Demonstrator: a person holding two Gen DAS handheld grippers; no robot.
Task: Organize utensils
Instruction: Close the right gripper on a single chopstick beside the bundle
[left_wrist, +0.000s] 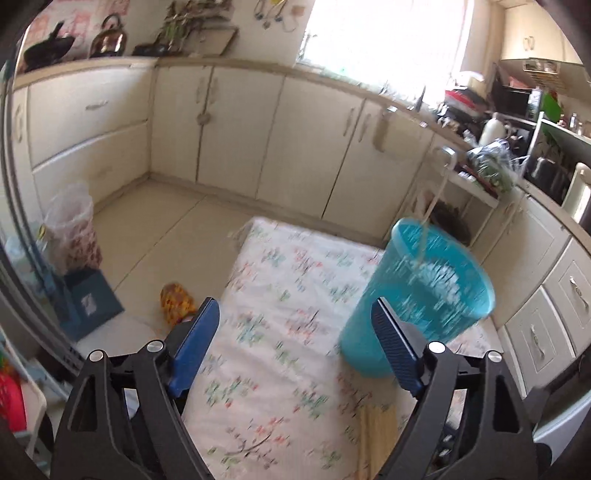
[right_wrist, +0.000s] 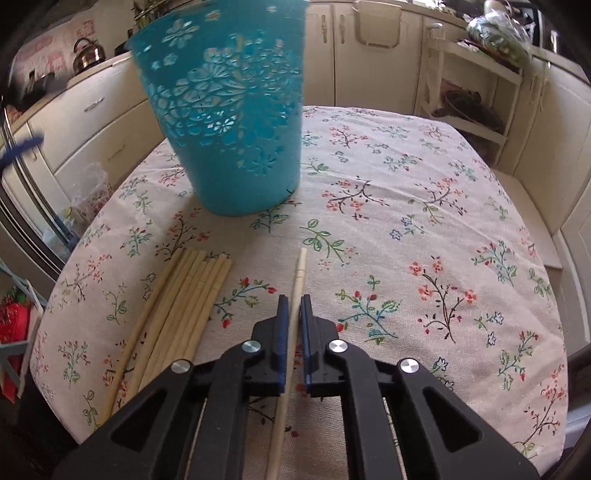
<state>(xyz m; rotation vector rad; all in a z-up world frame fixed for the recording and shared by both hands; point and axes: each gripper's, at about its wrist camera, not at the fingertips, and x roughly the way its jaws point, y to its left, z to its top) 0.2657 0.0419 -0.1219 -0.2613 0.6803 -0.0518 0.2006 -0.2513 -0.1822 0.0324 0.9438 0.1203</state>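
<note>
**One stick in the claw, and the blue bin stands ahead to the left**

One big counter (right_wrist: 424, 206) with a flowery cloth holds everything. It is the biggest thing here, and most of the cloth is bare.

Next in size is the blue bin (right_wrist: 229, 122). It has flower-shaped holes in its side and stands upright at the far left part of the counter. Its open top faces up. A pale stick seems to poke out of it already, but that part is blurry.

Then comes the pile of chopsticks (right_wrist: 181, 306). They lie flat on the cloth, side by side, near the bin and just left of the right claw (right_wrist: 294, 306). Their long way runs from the near edge toward the bin.

Smallest is the one chopstick (right_wrist: 297, 288) in the right claw. That claw is squeezed tight on it. The stick lies between the two blue pads and points straight ahead, the same way the claw points. Its far tip sits on or just over the cloth; I cannot tell which.

So the bin lies ahead and to the left of this stick. I think the stick must go up, tip over and drop in from above.

The left claw (left_wrist: 295, 343) is spread wide with nothing in it. The bin sits just in front of its right pad, so the left hand is nearer to the bin.
</note>
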